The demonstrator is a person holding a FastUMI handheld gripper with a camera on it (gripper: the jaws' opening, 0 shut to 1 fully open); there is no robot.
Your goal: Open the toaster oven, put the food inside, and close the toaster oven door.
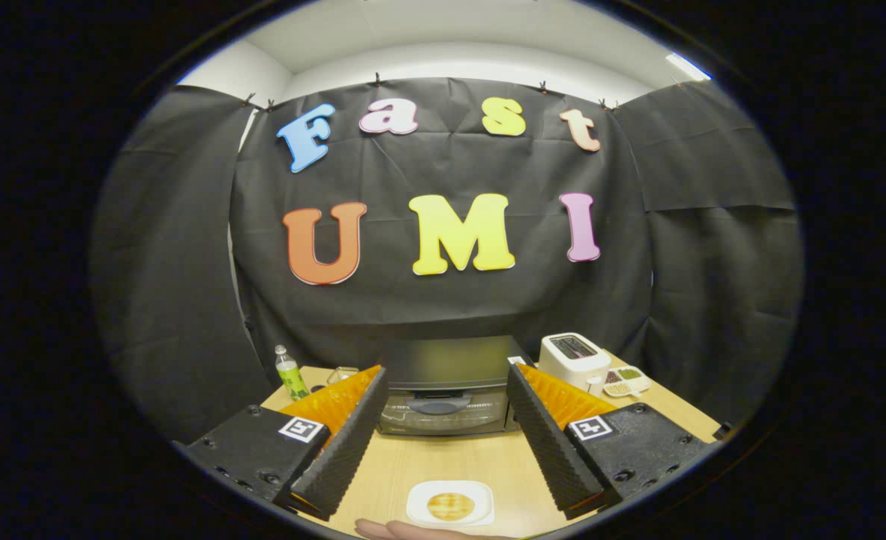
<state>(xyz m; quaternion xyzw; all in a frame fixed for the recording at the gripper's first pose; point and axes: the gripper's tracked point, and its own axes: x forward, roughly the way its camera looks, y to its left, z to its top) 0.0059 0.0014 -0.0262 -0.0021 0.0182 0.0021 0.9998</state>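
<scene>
The toaster oven (446, 386) sits on the wooden table (458, 457), at the far side, right up near the black cloth wall (443, 300). It is dark, with a glass door (443, 412) on the front. The door is closed. It has a curved handle (439, 405) near the top.

The food (450, 506) is a round, golden-brown thing, flat like a little pancake. It lies on a small white plate (418, 510). The plate is on the table on the near side, well apart from the oven. The tips of a person's fingers (390, 529) lie on the table just beside the plate.

The gripper (446, 386) is held up above the table and points at the oven. Its two fingers are wide apart, with nothing between them but air. The oven shows in the gap between the fingertips, beyond them. The plate with the food is down low between the two fingers. The fingers do not touch the oven or the plate.

To one side of the oven stands a small green bottle (290, 373) with a white cap. A little clear box (341, 373) is near it. On the other side is a white toaster (574, 360). Just beside the toaster is a small dish (626, 381) with bits of food in different parts.
</scene>
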